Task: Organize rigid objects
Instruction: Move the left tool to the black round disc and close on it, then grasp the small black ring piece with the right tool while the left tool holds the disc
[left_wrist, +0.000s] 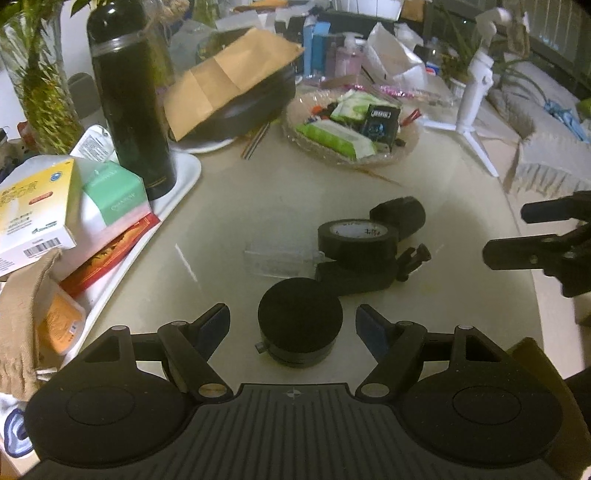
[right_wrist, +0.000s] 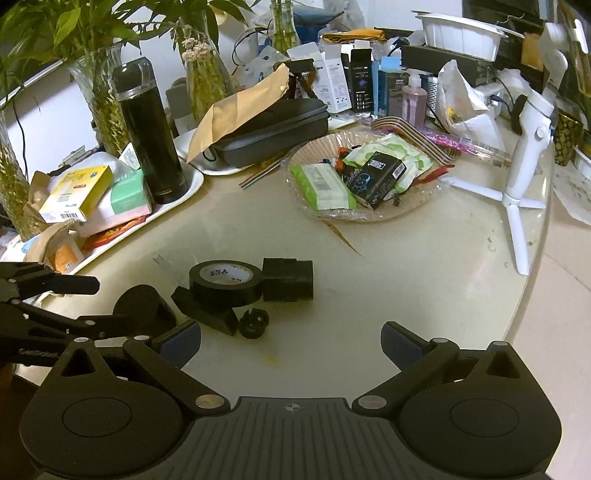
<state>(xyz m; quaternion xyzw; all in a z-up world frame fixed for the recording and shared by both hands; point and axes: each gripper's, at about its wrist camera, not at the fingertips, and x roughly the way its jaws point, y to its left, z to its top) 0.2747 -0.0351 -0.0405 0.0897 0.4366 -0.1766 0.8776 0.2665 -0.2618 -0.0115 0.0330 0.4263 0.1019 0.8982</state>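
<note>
Left gripper (left_wrist: 291, 325) hangs over the tabletop (left_wrist: 258, 206) with its jaws apart, a squat black cylinder (left_wrist: 300, 319) standing between the blue pads (left_wrist: 214, 325) without either pad touching it. Just beyond the cylinder lies a clear plastic piece (left_wrist: 277, 260), and beside that a roll of black tape (left_wrist: 357, 242) rests on a flat black block (left_wrist: 356, 278), with a small black clip (left_wrist: 413, 260) at the block's end and a second dark cylinder (left_wrist: 399, 214) on its side just behind the roll.

Right gripper (right_wrist: 291, 345), seen from its own camera, also stands with its jaws apart and nothing between them, only bare tabletop below. It sits to the right of the cluster, near the tape roll and clip but clear of both; in the left wrist view its black fingers (left_wrist: 517, 254) enter from the right edge.

Farther out, a white tray (left_wrist: 184, 177) on the left carries a tall dark flask (left_wrist: 129, 99), a yellow box (left_wrist: 33, 206) and a green tissue pack (left_wrist: 114, 195). Behind it a dark zip case (left_wrist: 243, 107) lies under a brown paper envelope (left_wrist: 232, 74). A glass dish (left_wrist: 402, 147) of wrapped packets sits toward the back, and a white handheld stand (left_wrist: 476, 92) on tripod legs stands to the right of the dish.
</note>
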